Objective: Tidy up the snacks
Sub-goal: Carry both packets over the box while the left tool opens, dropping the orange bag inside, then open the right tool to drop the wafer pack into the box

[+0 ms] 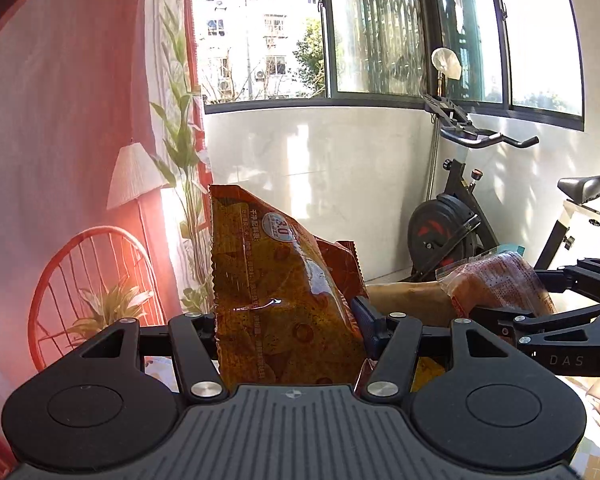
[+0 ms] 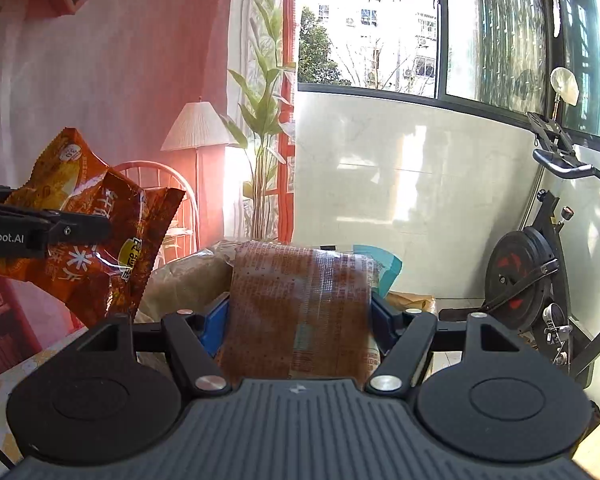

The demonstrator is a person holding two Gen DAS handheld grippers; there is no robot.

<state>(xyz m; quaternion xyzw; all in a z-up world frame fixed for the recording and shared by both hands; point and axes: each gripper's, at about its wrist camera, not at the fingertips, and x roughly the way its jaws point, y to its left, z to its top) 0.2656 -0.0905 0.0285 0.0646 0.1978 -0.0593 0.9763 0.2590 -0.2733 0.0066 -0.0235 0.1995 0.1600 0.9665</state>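
Left wrist view: the left gripper [image 1: 288, 320] clamps 2 crinkly orange foil snack bags [image 1: 276, 292] upright, lifted, probably for sorting

Right wrist view: the right gripper [image 2: 300, 312] squeezes a clear-wrapped brown snack pack [image 2: 300, 304], raised above the patterned bench [image 2: 4, 384]

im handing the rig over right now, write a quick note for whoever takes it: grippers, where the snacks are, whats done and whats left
Left gripper: shut on the orange snack bag, held up in the air.
Right gripper: shut on the clear-wrapped brown snack pack, also lifted.
The two bags hang side by side, apart, facing the window and exercise bike.
Done: both snacks picked up.
Left: set each down where it belongs; no destination shows in either view, so find it first.
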